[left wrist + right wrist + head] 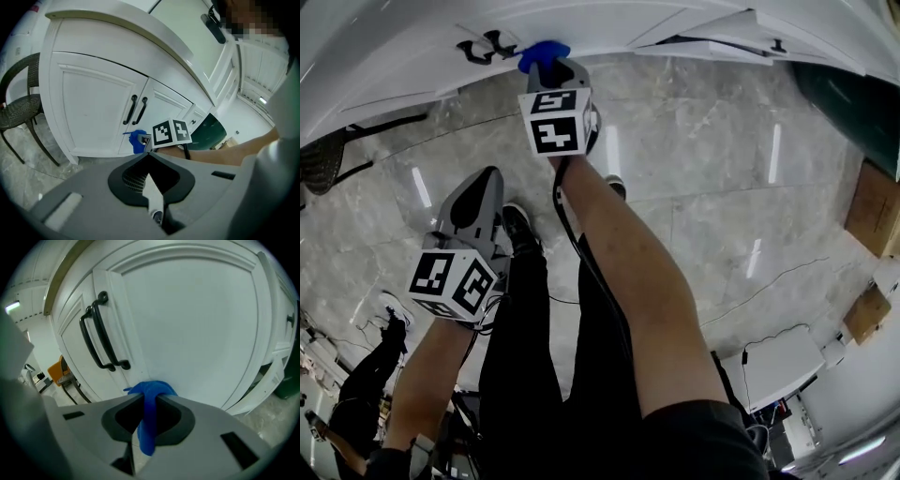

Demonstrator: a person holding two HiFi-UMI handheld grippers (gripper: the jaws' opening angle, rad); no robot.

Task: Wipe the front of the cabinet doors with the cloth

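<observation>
White cabinet door (187, 324) up close, right gripper (151, 398) pinching blue cloth (149, 432) against it, handles (101, 333) at 10 o'clock; left gripper (149, 154) is closed, empty.

Free: flat panel of the cabinet door (197, 324), above and to the right of the cloth (151, 392); grey floor (722, 169) before the cabinet front.
Blocking: paired black handles (101, 336) standing proud of the doors, just left of the cloth; countertop overhang (140, 35) above the doors; chair (16, 110) beside the cabinet's left end.
</observation>
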